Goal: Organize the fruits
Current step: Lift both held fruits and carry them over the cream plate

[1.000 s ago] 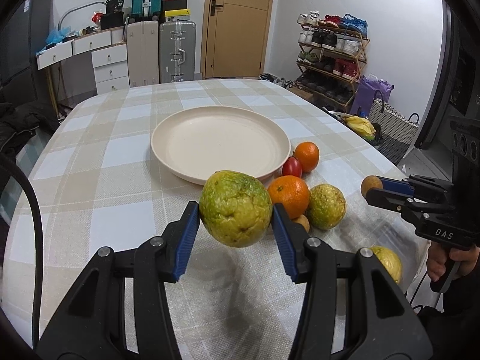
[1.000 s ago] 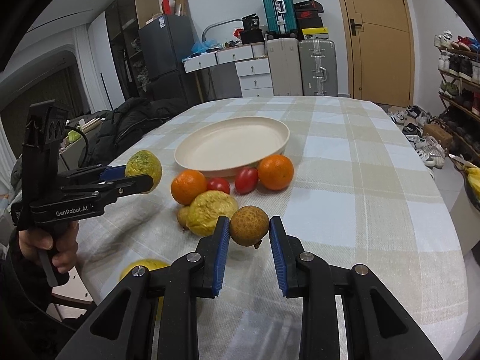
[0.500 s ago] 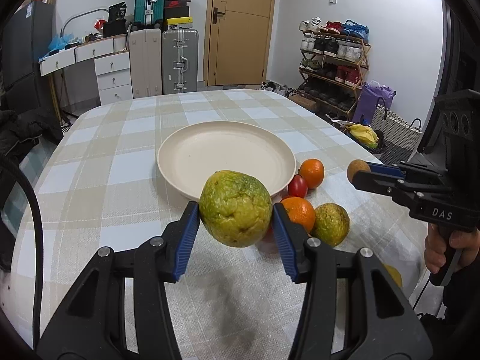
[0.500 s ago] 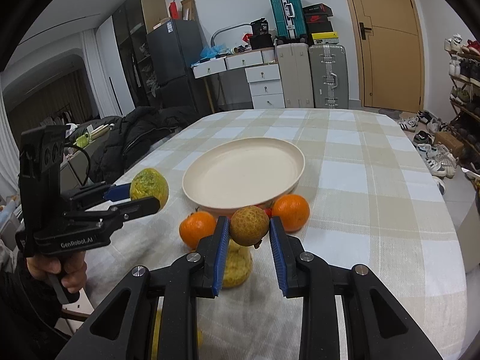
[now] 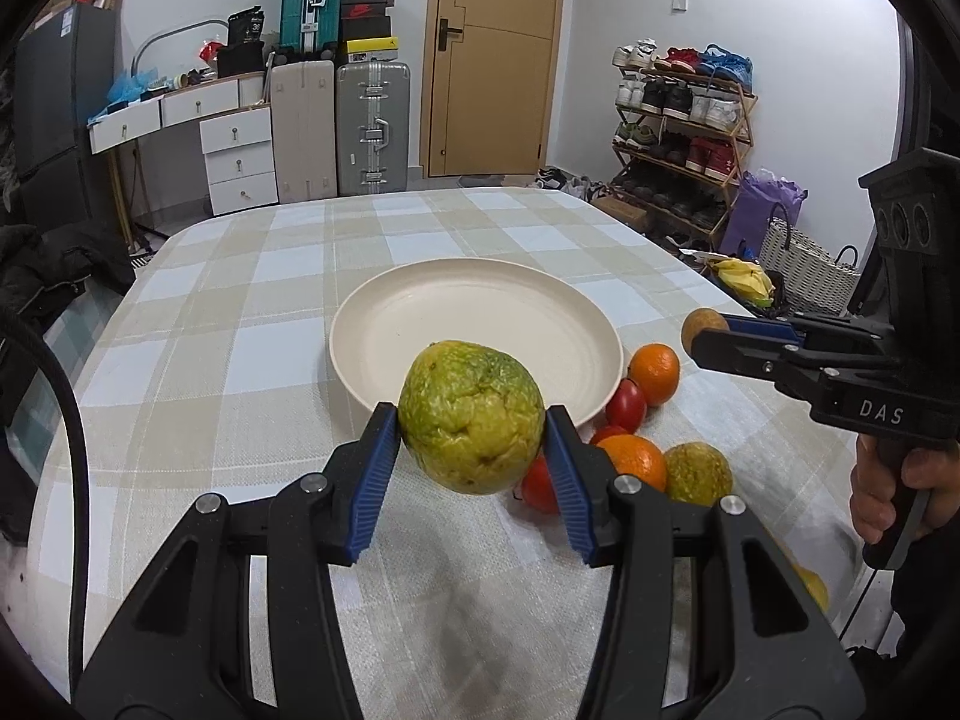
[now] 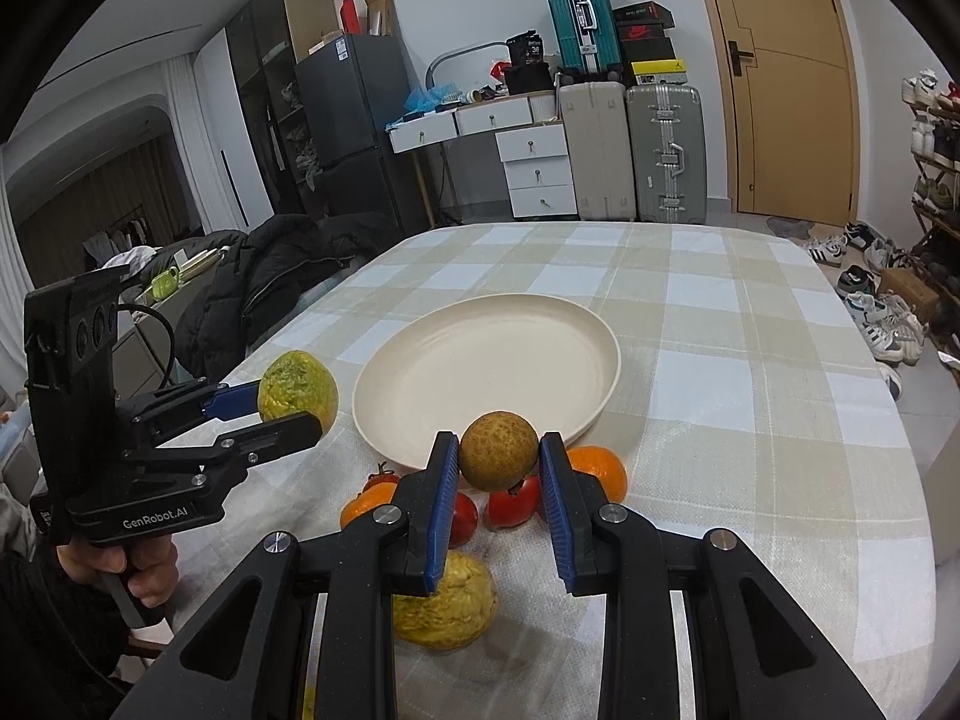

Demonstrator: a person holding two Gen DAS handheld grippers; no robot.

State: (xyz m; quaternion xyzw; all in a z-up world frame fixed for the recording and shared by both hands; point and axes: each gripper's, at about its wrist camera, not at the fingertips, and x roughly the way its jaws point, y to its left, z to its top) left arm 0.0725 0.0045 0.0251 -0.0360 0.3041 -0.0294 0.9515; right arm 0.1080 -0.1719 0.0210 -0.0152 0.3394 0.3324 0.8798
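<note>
Left claw [image 5: 471, 435] clamped the green-yellow fruit [image 5: 471, 417]. Right claw [image 6: 498, 468] gripped the small brown fruit [image 6: 498, 450]. Both hung above the tabletop [image 5: 240, 360] near the plate [image 5: 480, 324].

Site: home, lived-in room | Evidence: worktop [image 6: 750, 396] under checked cloth; shoe rack [image 5: 678, 120] full of shoes; suitcases [image 5: 372, 126] by wooden door [image 5: 492, 54]; white drawer unit [image 6: 534, 168]; fridge [image 6: 348, 120]; coat [image 6: 264, 276] heaped beside worktop

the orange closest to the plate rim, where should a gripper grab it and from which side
Grip the orange across its round middle, coming from above. A red tomato touches its near-left side and the plate rim sits close to its left, so a level approach is crowded; its top and right are free.
</note>
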